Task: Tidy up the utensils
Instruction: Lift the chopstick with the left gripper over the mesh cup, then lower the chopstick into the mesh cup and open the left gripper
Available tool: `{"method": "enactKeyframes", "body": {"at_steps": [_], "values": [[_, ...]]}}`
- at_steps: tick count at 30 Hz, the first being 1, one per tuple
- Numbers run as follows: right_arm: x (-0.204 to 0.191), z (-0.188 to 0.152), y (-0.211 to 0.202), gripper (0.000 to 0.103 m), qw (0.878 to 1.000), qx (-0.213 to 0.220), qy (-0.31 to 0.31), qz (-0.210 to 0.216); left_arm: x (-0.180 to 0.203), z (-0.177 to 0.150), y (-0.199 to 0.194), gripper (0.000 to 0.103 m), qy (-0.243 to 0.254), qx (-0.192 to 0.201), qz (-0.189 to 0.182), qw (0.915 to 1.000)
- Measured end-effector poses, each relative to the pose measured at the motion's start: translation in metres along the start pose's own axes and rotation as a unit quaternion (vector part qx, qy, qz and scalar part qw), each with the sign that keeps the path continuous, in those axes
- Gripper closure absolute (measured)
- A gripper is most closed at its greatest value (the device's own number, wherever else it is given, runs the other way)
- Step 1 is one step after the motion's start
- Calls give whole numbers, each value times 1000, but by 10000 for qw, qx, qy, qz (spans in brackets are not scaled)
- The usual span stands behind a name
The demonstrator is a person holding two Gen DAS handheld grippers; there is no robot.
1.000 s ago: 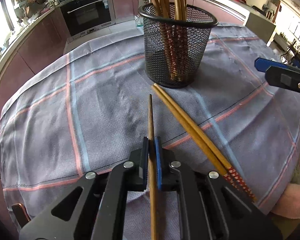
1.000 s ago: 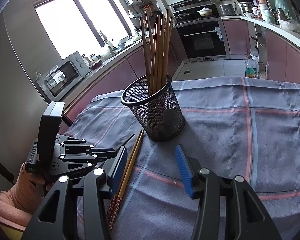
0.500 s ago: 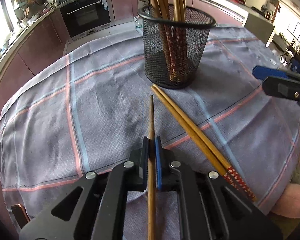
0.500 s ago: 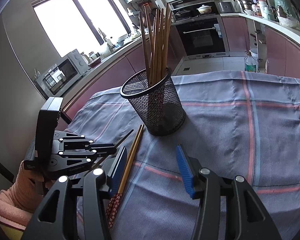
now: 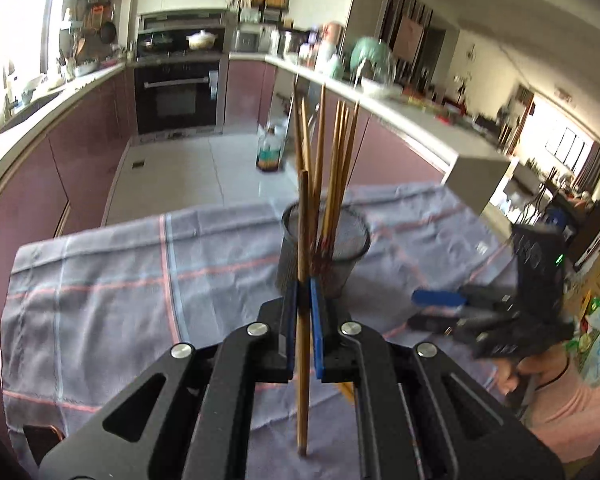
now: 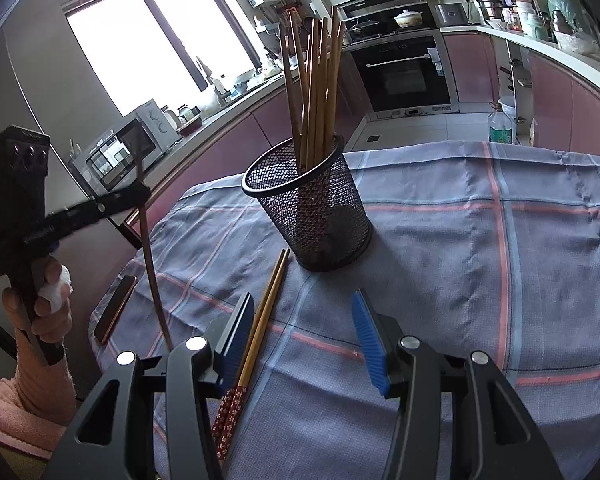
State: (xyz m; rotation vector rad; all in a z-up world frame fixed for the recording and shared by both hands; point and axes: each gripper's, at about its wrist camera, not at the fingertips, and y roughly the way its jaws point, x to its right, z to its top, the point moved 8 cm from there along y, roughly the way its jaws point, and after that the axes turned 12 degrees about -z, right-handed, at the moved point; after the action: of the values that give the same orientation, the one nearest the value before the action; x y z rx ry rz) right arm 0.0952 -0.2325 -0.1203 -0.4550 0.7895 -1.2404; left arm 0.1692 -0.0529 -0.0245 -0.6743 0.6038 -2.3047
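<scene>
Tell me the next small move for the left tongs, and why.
Probably carry the chopstick over the mesh holder and lower it in. The left tongs are shut on that single stick, lifted and near upright, short of the holder's rim, where other chopsticks already stand. The right tongs hang open above the pair on the cloth.

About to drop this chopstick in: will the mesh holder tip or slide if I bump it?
Probably tippy: the mesh holder is see-through wire, likely light, and its chopsticks stand tall and lean one way. It may also slide, since the tablecloth is loose. The held chopstick looks stiff, so a bump would transfer.
</scene>
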Motion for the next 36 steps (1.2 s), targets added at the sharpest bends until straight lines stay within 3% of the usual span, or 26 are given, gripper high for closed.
{"method": "enactKeyframes", "body": {"at_steps": [8,15,22,30,36], "values": [[1,0,0,54,10000,-1,13,-2,10,70,-33,96,-46,856,-93,9963],[-2,-2,2,54,10000,-9,17,15,22,121,-46,96,42,1232,-212,9921],[-2,-5,1,54,10000,-28,15,69,20,138,-15,96,20,1053,-9,9944],[-3,-8,6,54,9999,-121,17,97,-5,119,48,96,-258,270,95,9993],[-9,-9,11,54,9997,-197,-60,133,-18,105,82,95,-261,-96,214,9994]]}}
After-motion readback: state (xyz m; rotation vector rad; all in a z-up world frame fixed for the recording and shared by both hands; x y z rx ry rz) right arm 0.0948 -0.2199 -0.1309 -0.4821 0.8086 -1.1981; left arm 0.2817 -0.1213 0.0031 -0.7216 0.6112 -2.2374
